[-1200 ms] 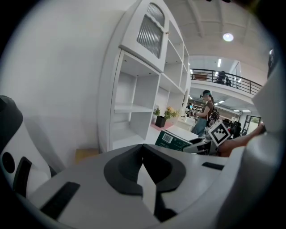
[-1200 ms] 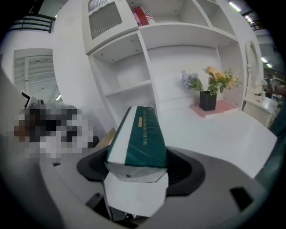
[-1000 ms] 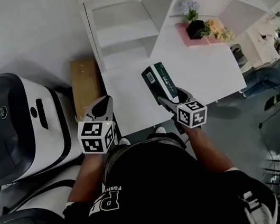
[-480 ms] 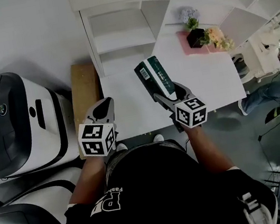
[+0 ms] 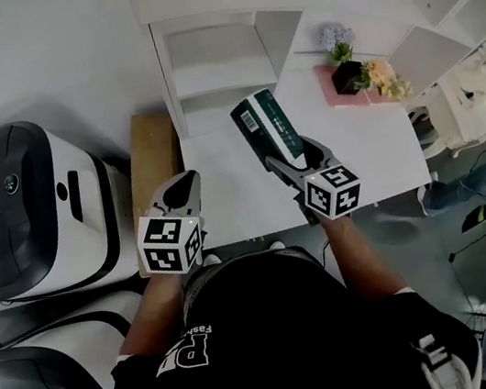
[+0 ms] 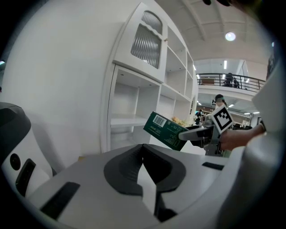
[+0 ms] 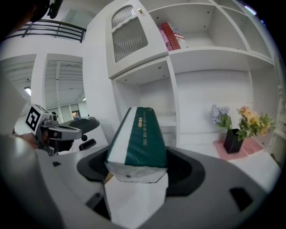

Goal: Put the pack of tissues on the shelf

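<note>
The pack of tissues [image 5: 267, 129] is dark green with white sides and a barcode end. My right gripper [image 5: 291, 160] is shut on its near end and holds it tilted up over the white table [image 5: 373, 138], just in front of the white shelf unit [image 5: 217, 49]. In the right gripper view the pack [image 7: 138, 136] stands between the jaws, pointing at the open shelf compartments [image 7: 196, 58]. My left gripper [image 5: 177, 191] hangs at the table's left edge, shut with nothing in it. The left gripper view shows the pack [image 6: 164, 130] in the air beside the shelf [image 6: 134, 120].
A black pot of flowers [image 5: 354, 74] on a pink mat stands at the table's back right. A brown cardboard box [image 5: 153, 158] lies left of the table. A big white and black machine [image 5: 22, 209] fills the left side. Red books [image 7: 170, 36] sit on an upper shelf.
The right gripper has carried the pack a little forward and up, closer to the shelf. The left gripper has hardly moved.
</note>
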Action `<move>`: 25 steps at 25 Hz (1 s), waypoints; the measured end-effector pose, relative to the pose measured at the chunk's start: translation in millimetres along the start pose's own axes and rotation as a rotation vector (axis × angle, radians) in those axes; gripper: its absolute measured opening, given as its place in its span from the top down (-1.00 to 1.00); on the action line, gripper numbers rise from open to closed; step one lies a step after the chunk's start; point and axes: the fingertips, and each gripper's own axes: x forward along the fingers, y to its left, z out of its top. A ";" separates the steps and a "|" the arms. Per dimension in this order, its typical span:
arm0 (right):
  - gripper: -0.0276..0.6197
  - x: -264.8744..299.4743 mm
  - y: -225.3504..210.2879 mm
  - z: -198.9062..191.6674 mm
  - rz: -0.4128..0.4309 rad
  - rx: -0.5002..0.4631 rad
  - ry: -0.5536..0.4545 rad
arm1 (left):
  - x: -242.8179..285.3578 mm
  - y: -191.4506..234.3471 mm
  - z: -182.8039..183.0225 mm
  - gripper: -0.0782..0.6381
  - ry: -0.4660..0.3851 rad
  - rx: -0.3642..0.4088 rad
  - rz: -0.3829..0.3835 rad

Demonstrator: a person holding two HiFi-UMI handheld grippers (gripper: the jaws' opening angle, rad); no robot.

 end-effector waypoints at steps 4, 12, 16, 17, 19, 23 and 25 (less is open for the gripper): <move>-0.18 7.5 3.3 14.8 0.011 -0.020 -0.019 | -2.8 2.9 1.5 0.74 -0.005 -0.003 0.008; -0.18 25.6 7.4 43.2 0.015 -0.063 -0.056 | -9.6 14.3 -2.1 0.74 -0.006 -0.017 0.030; -0.18 36.0 6.2 58.0 0.011 -0.077 -0.074 | -12.0 17.6 -5.4 0.74 -0.003 -0.026 0.035; -0.18 38.8 5.9 61.7 0.010 -0.082 -0.077 | -12.9 18.9 -5.9 0.74 -0.002 -0.028 0.037; -0.18 44.2 5.5 69.0 0.006 -0.094 -0.083 | -15.0 22.1 -6.9 0.74 -0.002 -0.031 0.043; -0.18 55.2 3.4 82.2 -0.004 -0.113 -0.093 | -19.9 30.0 -8.4 0.74 -0.006 -0.038 0.057; -0.18 61.2 2.1 88.2 -0.011 -0.119 -0.095 | -22.6 33.9 -9.9 0.74 -0.007 -0.043 0.065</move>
